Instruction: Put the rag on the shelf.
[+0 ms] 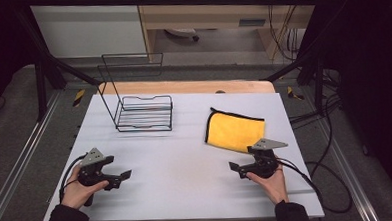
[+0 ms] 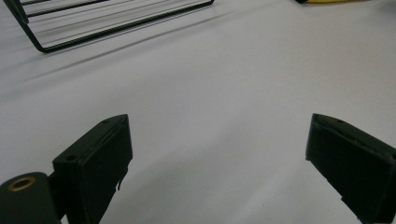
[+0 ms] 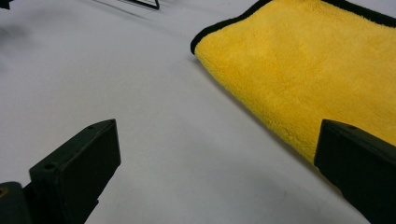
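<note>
A folded yellow towel (image 1: 234, 131) with a black edge lies flat on the white table (image 1: 187, 191), right of centre. A black wire rack (image 1: 144, 113) stands at the back left, its tall back frame upright. My left gripper (image 1: 117, 169) rests low at the front left, open and holding nothing, and points toward the rack (image 2: 93, 28). My right gripper (image 1: 242, 161) sits at the front right, open and holding nothing, just short of the towel's near edge. In the right gripper view the towel (image 3: 317, 60) lies ahead, partly behind the right-hand jaw of that gripper (image 3: 218, 130). The left gripper (image 2: 219, 126) faces bare table.
A wooden strip (image 1: 183, 86) runs along the table's far edge. Black frame bars cross behind it, and cables (image 1: 332, 184) trail off the right side. Bare white surface lies between the two grippers and in front of the rack.
</note>
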{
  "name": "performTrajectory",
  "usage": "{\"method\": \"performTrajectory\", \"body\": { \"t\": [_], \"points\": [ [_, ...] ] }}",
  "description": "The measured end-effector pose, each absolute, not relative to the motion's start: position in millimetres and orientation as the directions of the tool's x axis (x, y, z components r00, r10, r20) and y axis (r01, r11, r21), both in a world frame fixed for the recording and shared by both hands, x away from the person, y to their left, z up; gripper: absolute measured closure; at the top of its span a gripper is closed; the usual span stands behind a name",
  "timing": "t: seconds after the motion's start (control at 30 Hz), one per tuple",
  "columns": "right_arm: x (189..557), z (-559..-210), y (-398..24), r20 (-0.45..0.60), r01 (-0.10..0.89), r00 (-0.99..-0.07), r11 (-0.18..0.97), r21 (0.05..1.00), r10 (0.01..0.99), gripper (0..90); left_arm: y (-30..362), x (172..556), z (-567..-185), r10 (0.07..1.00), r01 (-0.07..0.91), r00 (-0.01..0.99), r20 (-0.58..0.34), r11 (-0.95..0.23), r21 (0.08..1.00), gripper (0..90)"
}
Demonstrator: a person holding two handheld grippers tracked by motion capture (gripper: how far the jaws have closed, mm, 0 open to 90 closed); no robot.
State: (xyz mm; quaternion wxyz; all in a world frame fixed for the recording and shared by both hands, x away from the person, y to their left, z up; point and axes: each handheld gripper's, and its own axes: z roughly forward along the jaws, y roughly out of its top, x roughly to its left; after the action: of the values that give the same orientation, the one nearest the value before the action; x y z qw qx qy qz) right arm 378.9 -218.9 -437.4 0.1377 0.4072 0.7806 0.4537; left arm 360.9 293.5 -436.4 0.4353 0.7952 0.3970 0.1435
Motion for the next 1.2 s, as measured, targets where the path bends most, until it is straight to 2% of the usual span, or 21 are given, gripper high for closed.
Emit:
{"method": "performTrajectory", "body": {
  "t": [0.37,0.77,0.93,0.97,1.07,1.1,1.2],
  "points": [
    [399,-431,-187,0.068,0.482,-0.644,0.336,0.809,0.762,7.4,295,360,-434,0.755,0.501,0.645,-0.113,-0.308,0.809,7.1],
    [442,-432,-148,0.032,0.479,-0.662,0.389,0.787,0.749,28.1,295,361,-435,0.758,0.504,0.643,-0.114,-0.306,0.808,7.2],
    [455,-436,-136,0.016,0.487,-0.666,0.419,0.766,0.746,40.6,296,361,-435,0.759,0.503,0.641,-0.114,-0.303,0.809,7.2],
    [459,-439,-131,0.002,0.481,-0.675,0.438,0.759,0.738,46.5,296,361,-435,0.759,0.503,0.641,-0.114,-0.303,0.809,7.2],
    [462,-442,-128,-0.009,0.479,-0.677,0.450,0.754,0.736,50.6,296,361,-435,0.758,0.503,0.642,-0.115,-0.303,0.809,7.2],
    [465,-444,-127,-0.026,0.481,-0.672,0.463,0.745,0.740,55.9,296,361,-435,0.758,0.503,0.642,-0.116,-0.303,0.809,7.2],
    [468,-445,-128,-0.043,0.473,-0.668,0.469,0.746,0.743,59.0,296,361,-435,0.757,0.502,0.644,-0.115,-0.303,0.810,7.2]
  ]
}}
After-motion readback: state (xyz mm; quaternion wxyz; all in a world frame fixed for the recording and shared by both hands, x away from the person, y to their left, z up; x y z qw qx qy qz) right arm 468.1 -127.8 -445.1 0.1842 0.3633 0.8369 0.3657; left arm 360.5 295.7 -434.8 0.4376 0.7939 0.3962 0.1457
